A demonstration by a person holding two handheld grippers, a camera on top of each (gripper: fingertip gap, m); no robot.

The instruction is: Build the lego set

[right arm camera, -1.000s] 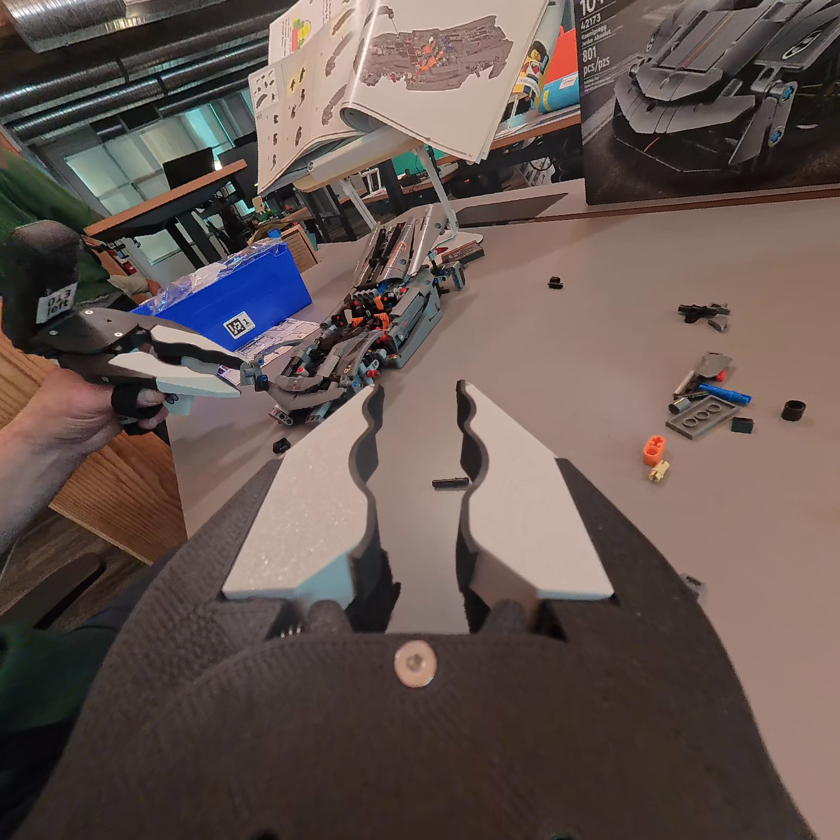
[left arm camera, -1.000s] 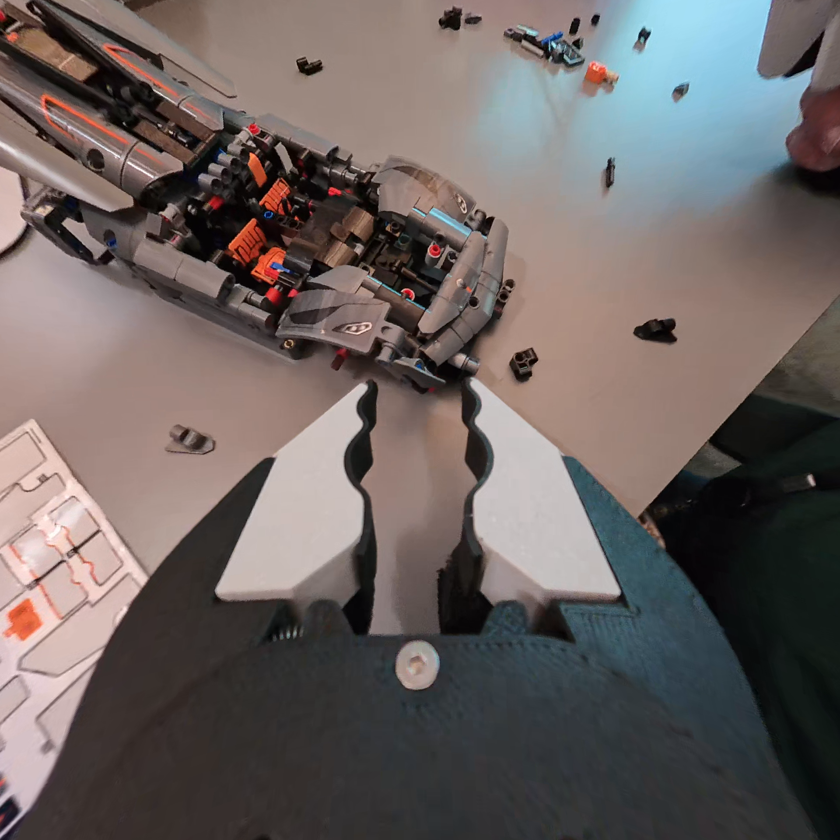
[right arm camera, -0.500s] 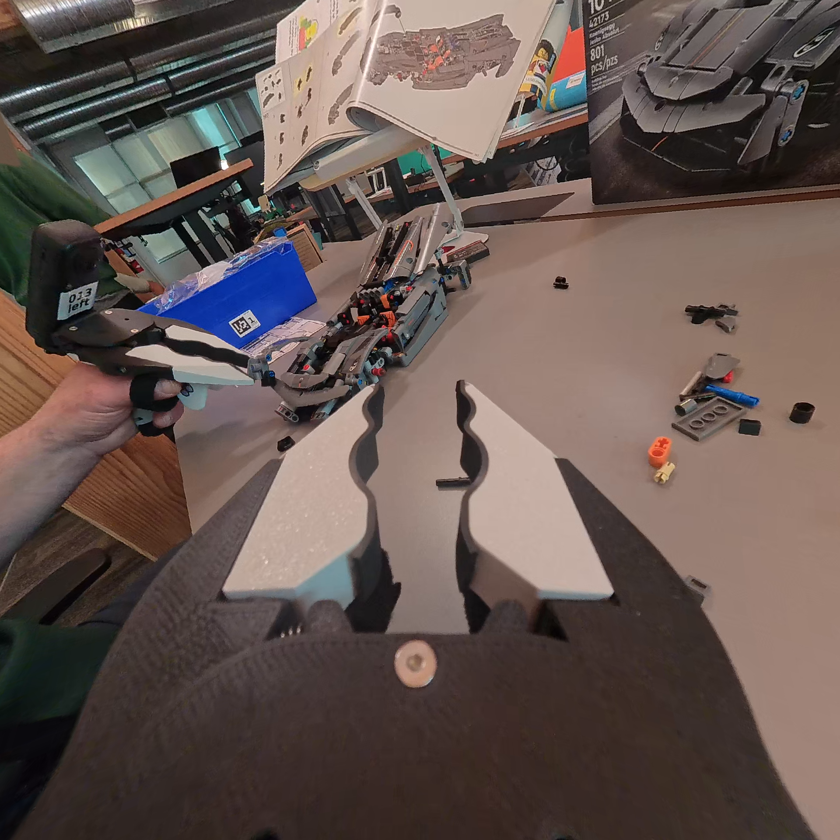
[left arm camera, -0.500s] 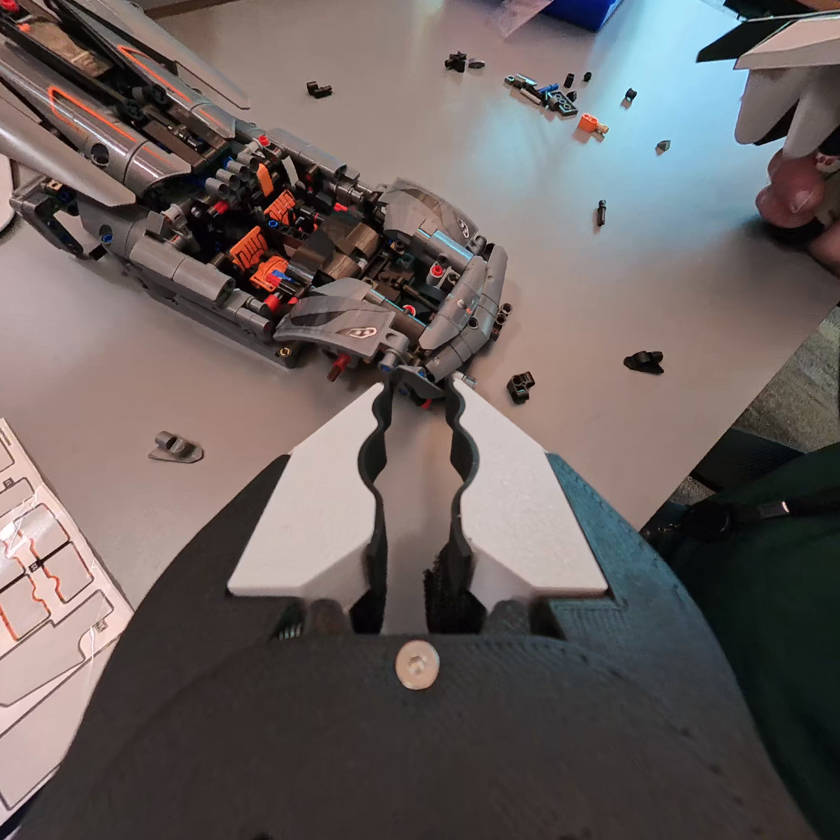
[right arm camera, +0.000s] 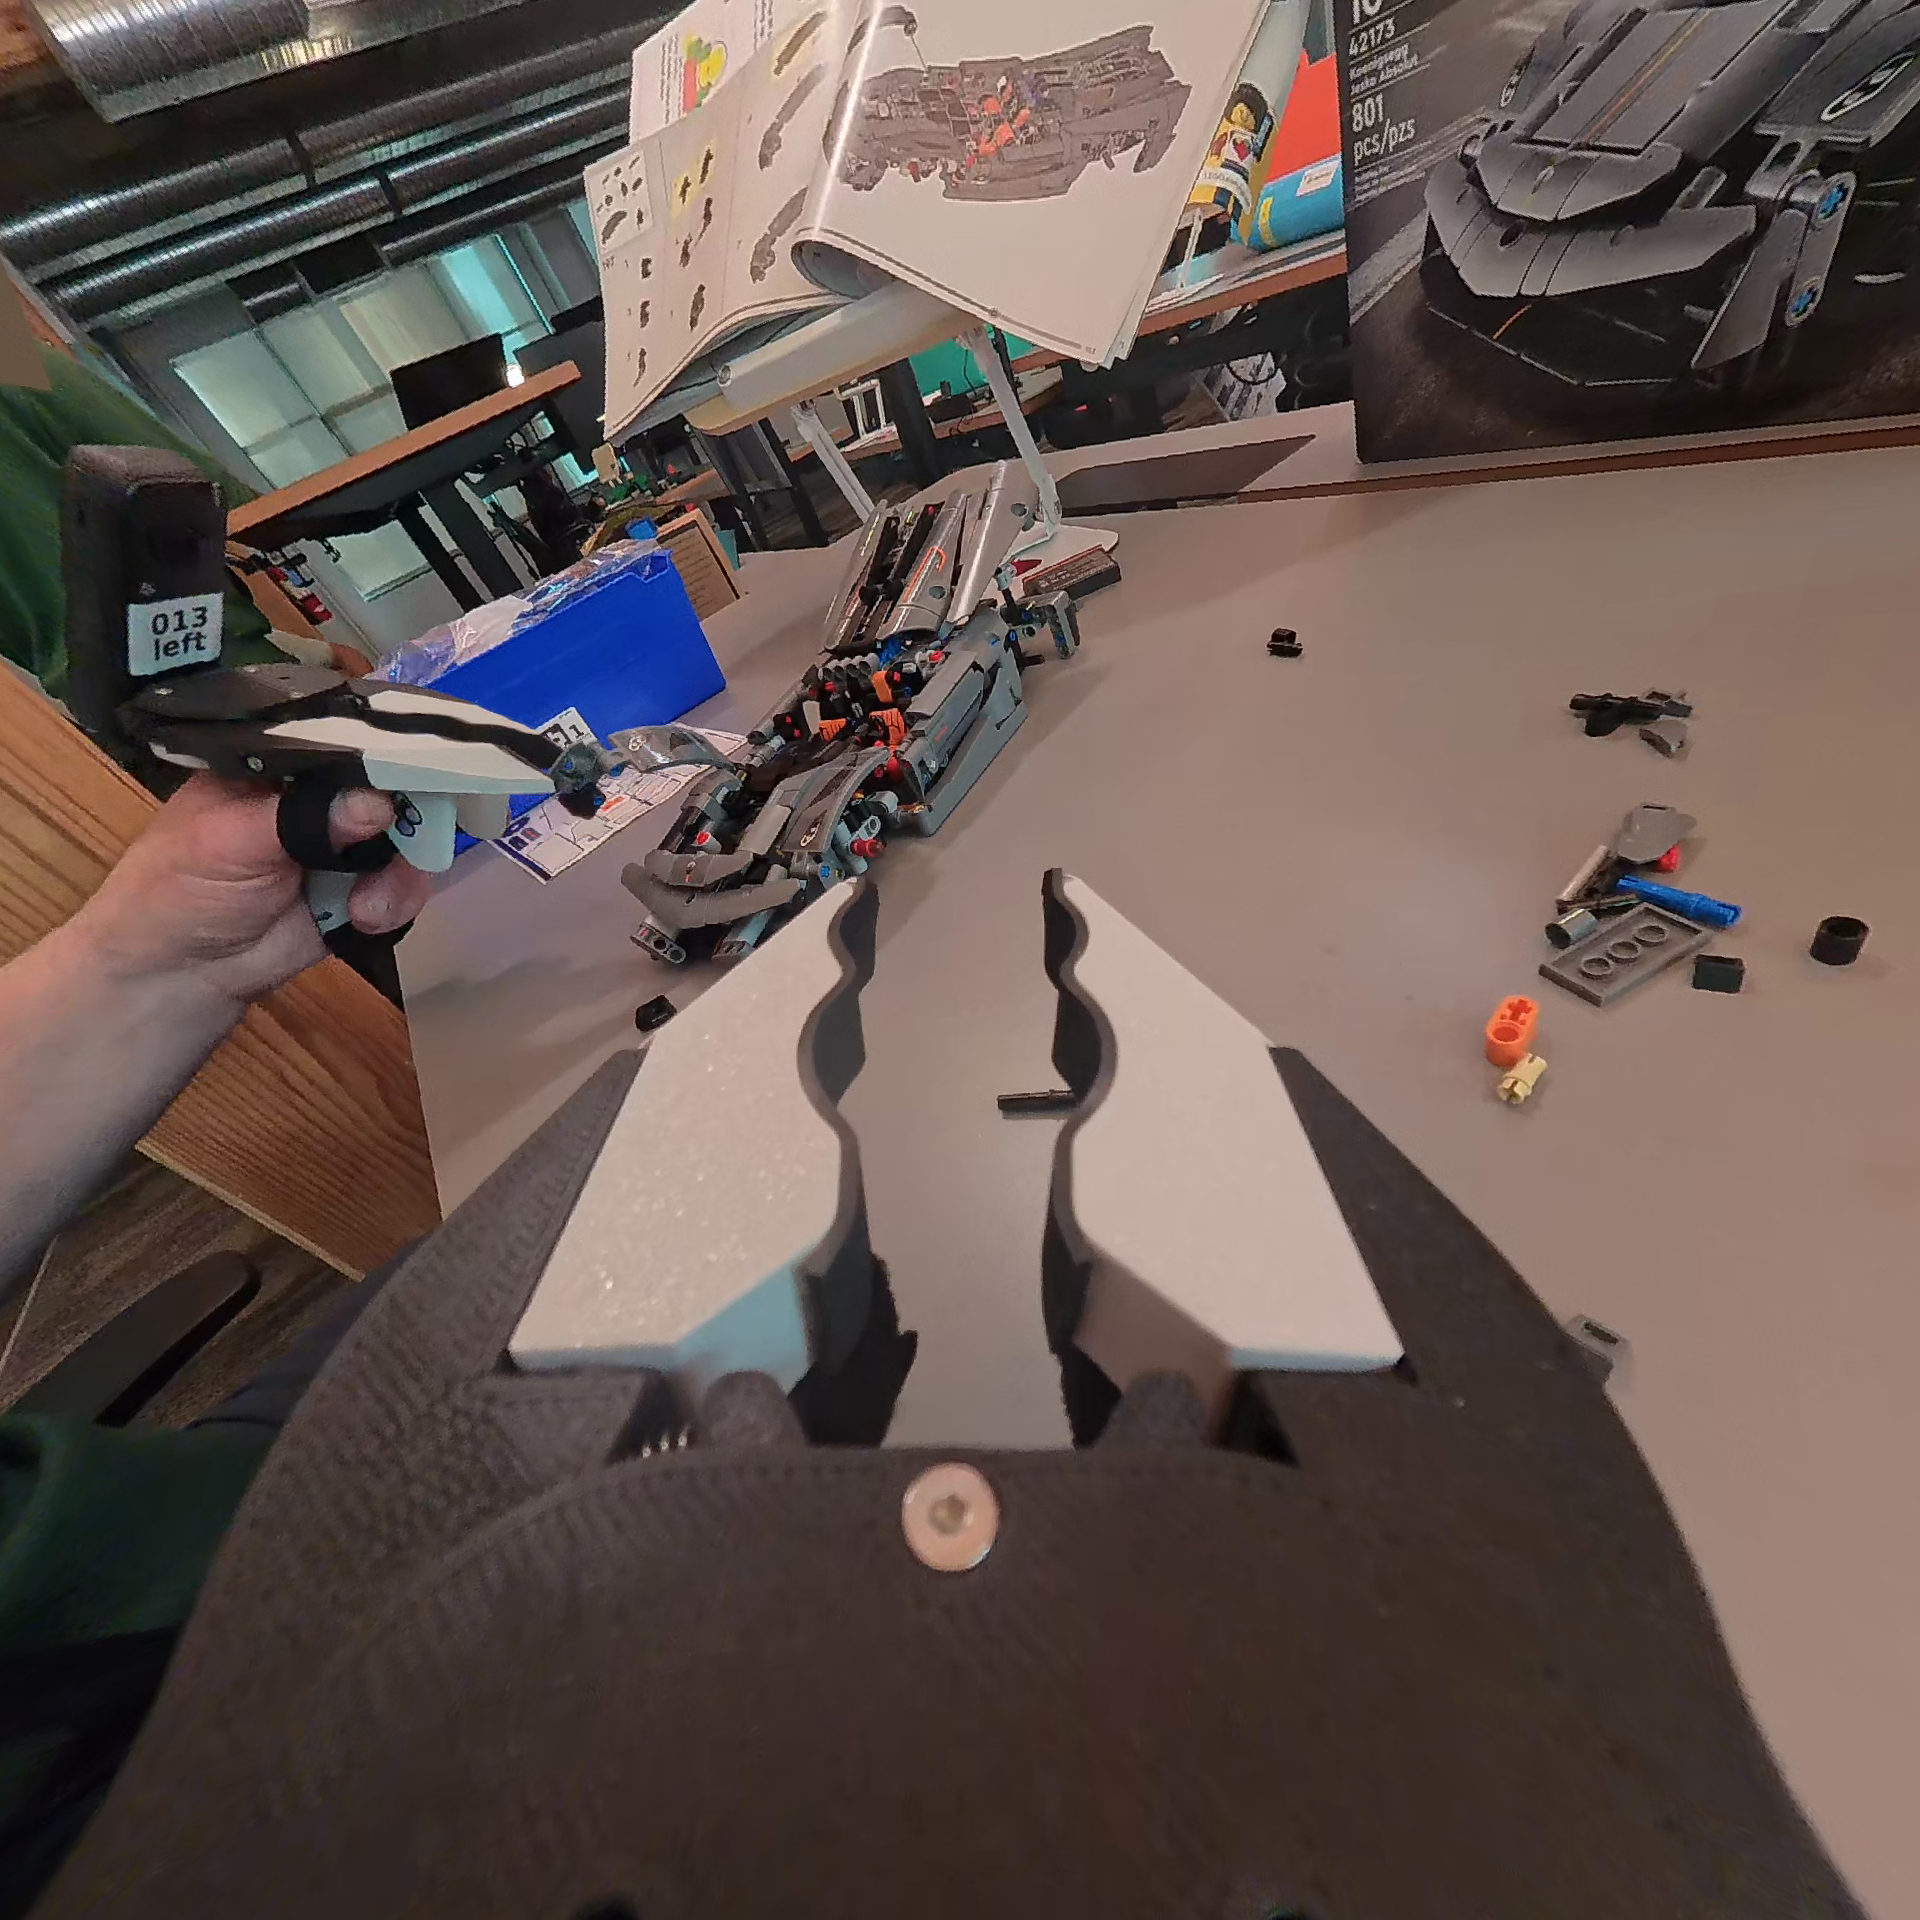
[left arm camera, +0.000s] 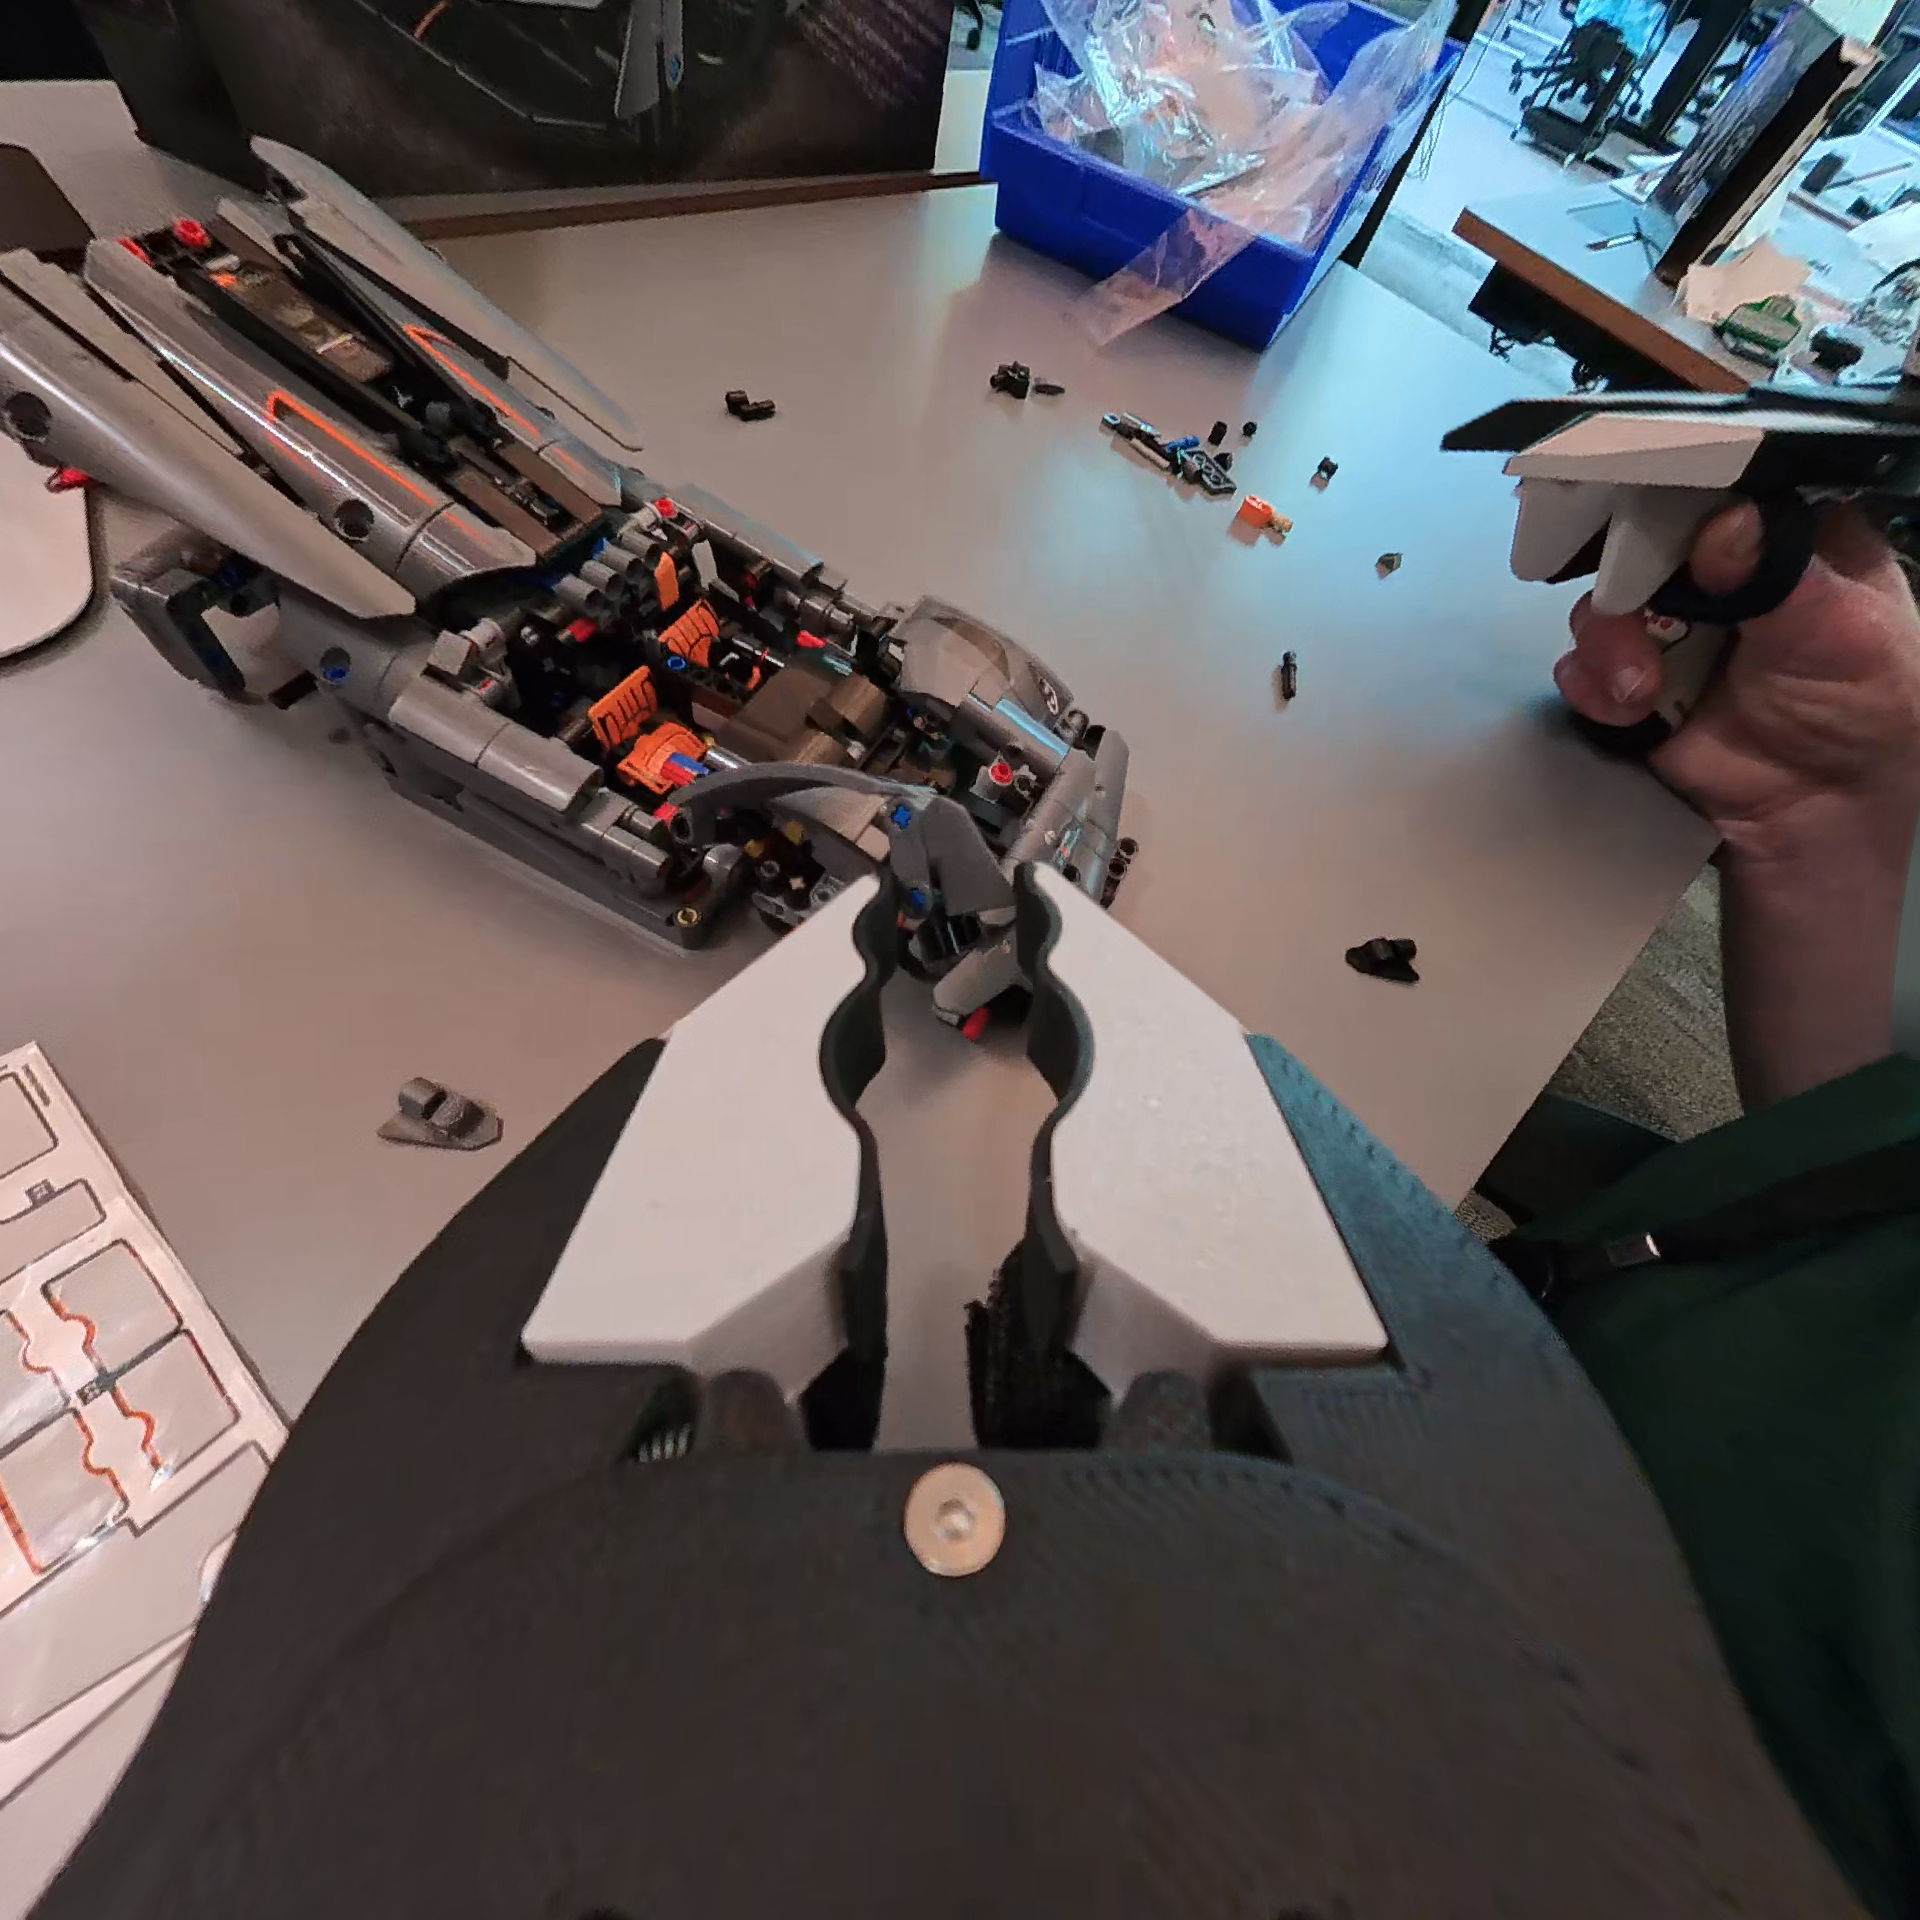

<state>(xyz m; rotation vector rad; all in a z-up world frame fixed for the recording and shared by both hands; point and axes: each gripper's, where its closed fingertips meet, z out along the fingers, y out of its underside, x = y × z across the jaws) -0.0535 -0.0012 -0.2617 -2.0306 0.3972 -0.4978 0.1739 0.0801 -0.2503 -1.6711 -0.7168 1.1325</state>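
Note:
The grey, partly built lego car [left arm camera: 499, 623] lies on the grey table [left arm camera: 1299, 831]; it also shows in the right wrist view [right arm camera: 883, 727]. My left gripper [left arm camera: 951, 899] is shut on a grey curved wheel-arch piece [left arm camera: 790, 781] and holds it just above the car's near end. In the right wrist view this gripper [right arm camera: 561, 774] holds the piece [right arm camera: 649, 746] in the air left of the car. My right gripper [right arm camera: 951, 904] is open and empty, low over the table, with a small black pin [right arm camera: 1034, 1099] lying between its fingers. It shows at the far right of the left wrist view [left arm camera: 1538, 457].
Loose parts [right arm camera: 1631, 914] lie to the right, with more further back [left arm camera: 1195, 457]. A blue bin [left arm camera: 1195, 218], the set's box [right arm camera: 1631, 208] and an open booklet on a stand [right arm camera: 914, 156] stand at the back. A sticker sheet [left arm camera: 83, 1351] and a grey piece [left arm camera: 442, 1114] lie left. The table edge [left arm camera: 1558, 1039] is close on the right. One gripper's finger ends stand about 25 cm off the other's.
My left gripper closed on the wheel-arch piece at the car's near end and lifted it off the model. My right gripper stayed open and barely moved.

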